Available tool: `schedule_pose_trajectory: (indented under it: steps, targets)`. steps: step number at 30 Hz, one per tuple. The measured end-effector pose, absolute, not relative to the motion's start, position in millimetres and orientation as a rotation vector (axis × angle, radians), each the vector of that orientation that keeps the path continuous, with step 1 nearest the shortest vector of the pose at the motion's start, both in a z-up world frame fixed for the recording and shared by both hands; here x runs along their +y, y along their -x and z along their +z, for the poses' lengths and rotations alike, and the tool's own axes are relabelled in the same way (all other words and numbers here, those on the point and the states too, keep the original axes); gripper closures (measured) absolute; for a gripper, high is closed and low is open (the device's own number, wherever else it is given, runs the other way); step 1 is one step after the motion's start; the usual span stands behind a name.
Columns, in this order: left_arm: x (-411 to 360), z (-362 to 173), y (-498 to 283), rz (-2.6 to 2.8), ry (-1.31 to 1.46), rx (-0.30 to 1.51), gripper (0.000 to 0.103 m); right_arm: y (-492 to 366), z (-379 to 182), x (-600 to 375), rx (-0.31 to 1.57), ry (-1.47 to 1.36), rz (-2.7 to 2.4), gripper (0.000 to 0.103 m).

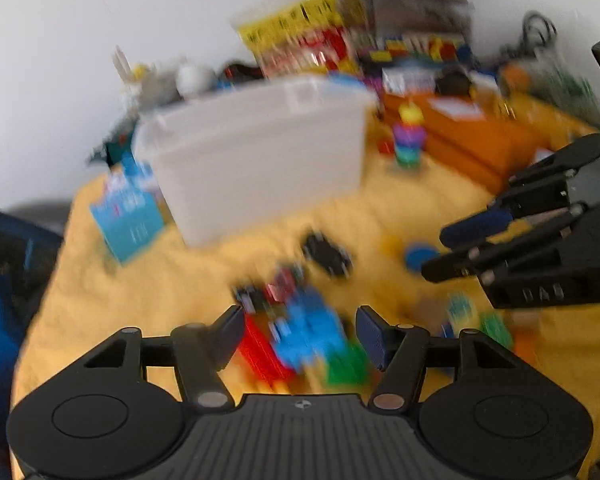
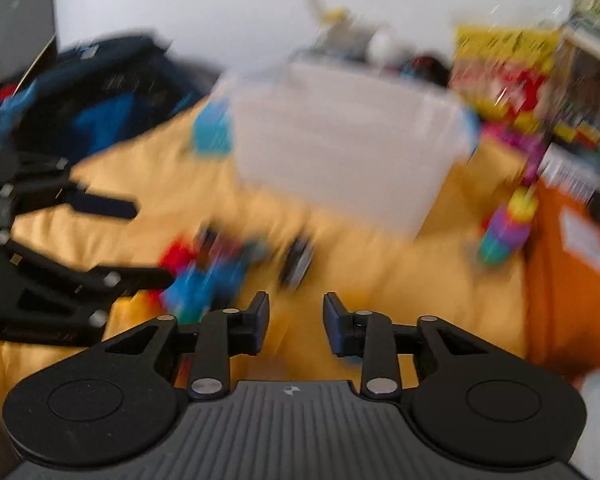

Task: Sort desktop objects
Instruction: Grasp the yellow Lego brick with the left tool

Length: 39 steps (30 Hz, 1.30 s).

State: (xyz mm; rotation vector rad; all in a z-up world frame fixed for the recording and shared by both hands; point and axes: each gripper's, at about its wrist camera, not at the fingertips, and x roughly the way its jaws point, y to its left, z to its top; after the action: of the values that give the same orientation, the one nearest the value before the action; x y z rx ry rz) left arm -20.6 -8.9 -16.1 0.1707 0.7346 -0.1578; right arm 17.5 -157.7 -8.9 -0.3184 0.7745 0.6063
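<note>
Your left gripper [image 1: 300, 334], jaws apart, straddles the blue brick [image 1: 312, 332]; centre it, then close, keeping the empty, part-open right gripper [image 2: 296, 320] clear.

Bright toy colours on my yellow bench

I see a yellow cloth [image 1: 380, 216] covering the bench, a translucent white bin [image 1: 260, 160] at twelve o'clock, an orange box [image 1: 480, 140] at two o'clock, a blue card [image 1: 128, 216] at ten o'clock; blue, red and green bricks [image 1: 308, 336] sit between my black left tongs [image 1: 300, 336].
</note>
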Motion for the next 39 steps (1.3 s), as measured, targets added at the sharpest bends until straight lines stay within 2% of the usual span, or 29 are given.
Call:
schedule_pose_trajectory:
  steps: [10,20,30,33,35,39]
  targets:
    - [-6,-48,45,-0.103,-0.17,0.79,0.04,34,-59,-156,0.949,0.376,0.582,0.071]
    - [28,-63,49,0.015,-0.041,0.923,0.042,51,-46,-144,0.865,0.415,0.564,0.071]
    - [10,-60,31,0.005,-0.066,0.867,0.042,66,-42,-152,0.838,0.369,0.531,0.068]
    - [7,-65,9,0.02,-0.027,0.892,0.053,70,-42,-157,0.838,0.364,0.52,0.068]
    - [8,-70,1,0.052,-0.048,0.88,0.069,73,-41,-161,0.834,0.362,0.514,0.068]
    - [24,-70,10,0.06,0.005,0.861,0.069,75,-44,-167,0.85,0.365,0.514,0.068]
